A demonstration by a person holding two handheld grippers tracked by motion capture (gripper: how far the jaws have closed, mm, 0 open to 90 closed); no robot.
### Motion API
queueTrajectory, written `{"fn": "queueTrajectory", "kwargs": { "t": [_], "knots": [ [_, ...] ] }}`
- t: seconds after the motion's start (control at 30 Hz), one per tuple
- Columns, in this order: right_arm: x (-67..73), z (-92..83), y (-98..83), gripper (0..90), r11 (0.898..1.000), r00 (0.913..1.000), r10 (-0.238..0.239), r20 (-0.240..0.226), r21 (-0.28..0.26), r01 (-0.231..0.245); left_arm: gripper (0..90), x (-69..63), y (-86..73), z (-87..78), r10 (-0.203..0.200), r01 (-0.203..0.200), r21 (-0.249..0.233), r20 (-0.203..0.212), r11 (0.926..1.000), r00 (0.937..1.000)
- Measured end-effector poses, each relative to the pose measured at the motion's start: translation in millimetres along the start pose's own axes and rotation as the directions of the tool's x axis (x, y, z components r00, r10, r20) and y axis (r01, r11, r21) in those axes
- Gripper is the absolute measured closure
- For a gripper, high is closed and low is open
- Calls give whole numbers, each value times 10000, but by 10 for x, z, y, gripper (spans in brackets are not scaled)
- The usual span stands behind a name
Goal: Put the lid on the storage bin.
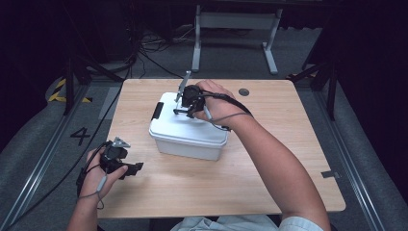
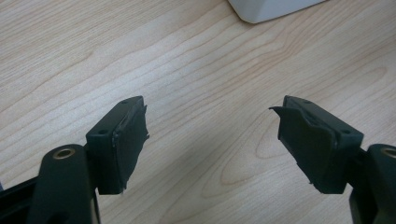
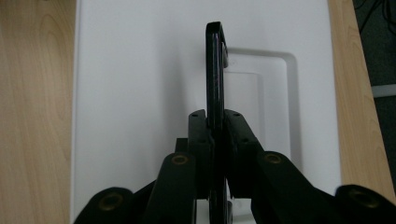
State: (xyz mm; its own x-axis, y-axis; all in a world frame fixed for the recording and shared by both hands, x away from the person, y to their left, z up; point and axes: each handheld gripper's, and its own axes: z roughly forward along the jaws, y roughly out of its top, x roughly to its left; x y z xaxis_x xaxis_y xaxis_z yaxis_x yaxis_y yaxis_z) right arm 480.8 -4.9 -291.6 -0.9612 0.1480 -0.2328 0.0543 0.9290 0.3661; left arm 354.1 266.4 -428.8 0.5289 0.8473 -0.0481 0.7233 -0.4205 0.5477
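Standing near the middle of the wooden table (image 1: pixel 269 183), a white box (image 1: pixel 187 137) with a flat lid (image 3: pixel 140 93) carries a thin black handle (image 3: pixel 215 74) on its top. The handle is raised on edge above a shallow rectangular recess in the lid. The right gripper (image 1: pixel 188 109) sits directly over the lid, reached in from the person's right side, and its two jaws are pressed together on the handle, one on each flat side. In the right gripper view the handle runs straight up out of the closed jaws, its far end hooked over toward the recess. A black clasp (image 1: pixel 157 110) shows on the box's left end wall in the high view.

The left gripper (image 1: pixel 131 169) is held well apart from the box, at the near left edge of the table, pointing toward the box. In the left gripper view its jaws stand wide apart with nothing between them, bare tabletop beneath, and a rounded corner of the box (image 2: pixel 271 9) at the top edge. A small dark round disc (image 1: pixel 244 92) lies on the table beyond the right hand (image 1: pixel 219 103), near the far edge.
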Motion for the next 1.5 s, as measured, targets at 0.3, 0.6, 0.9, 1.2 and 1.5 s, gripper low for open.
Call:
{"fn": "queueTrajectory", "kwargs": {
  "t": [0.3, 0.6, 0.9, 1.2, 1.5],
  "knots": [
    [-8, 14, -8, 818, 9995, 9995, 287, -157, -142, -289, 245, 1, -2, 2, 29, -29, 22, 26, 10000, 10000],
    [16, -131, -72, 581, 9872, 9915, 1044, -782, -1131, -1129, 245, 3, -35, -23, -77, 76, 14, 13, 10000, 10000],
    [7, -473, -255, 550, 9652, 9842, 1703, -481, -1929, -1765, 245, 2, -45, -30, -43, 43, 25, -15, 10000, 10000],
    [-10, -693, -558, 521, 9416, 9694, 2447, -208, -2333, -2427, 244, -22, 0, -15, 24, -24, 17, -68, 10000, 10000],
    [63, -851, -898, 503, 9170, 9440, 3290, 246, -2468, -3132, 240, -7, -12, -32, -46, 44, -104, -172, 9999, 9998]
  ]
}}
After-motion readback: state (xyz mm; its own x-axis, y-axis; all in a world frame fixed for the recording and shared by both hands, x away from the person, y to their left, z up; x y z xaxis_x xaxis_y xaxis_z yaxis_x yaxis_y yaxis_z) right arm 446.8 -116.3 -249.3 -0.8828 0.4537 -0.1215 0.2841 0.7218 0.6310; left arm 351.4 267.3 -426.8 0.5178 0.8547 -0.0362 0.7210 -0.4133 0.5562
